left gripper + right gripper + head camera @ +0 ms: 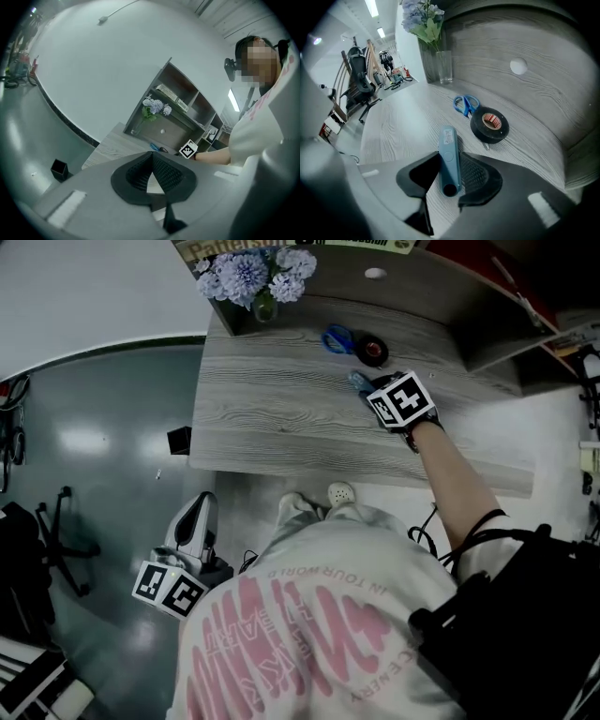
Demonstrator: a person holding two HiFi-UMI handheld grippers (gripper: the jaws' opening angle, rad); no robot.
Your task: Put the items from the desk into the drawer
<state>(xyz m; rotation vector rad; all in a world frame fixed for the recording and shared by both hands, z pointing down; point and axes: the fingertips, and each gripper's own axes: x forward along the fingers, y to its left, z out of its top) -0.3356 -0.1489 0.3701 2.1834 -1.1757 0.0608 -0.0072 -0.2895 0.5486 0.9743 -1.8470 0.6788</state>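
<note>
Over desk (272, 418), right tool (449, 161) straddles blue pen (448, 138), arm outstretched.

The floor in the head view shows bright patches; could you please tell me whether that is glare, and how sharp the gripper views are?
Head view: yes, soft glare from lights on the glossy floor, while the desk is evenly lit. Right gripper view: pen and tape are sharp, the desk grain bows, the corners are dark. Left gripper view: strong fisheye curve, black corners.
</note>
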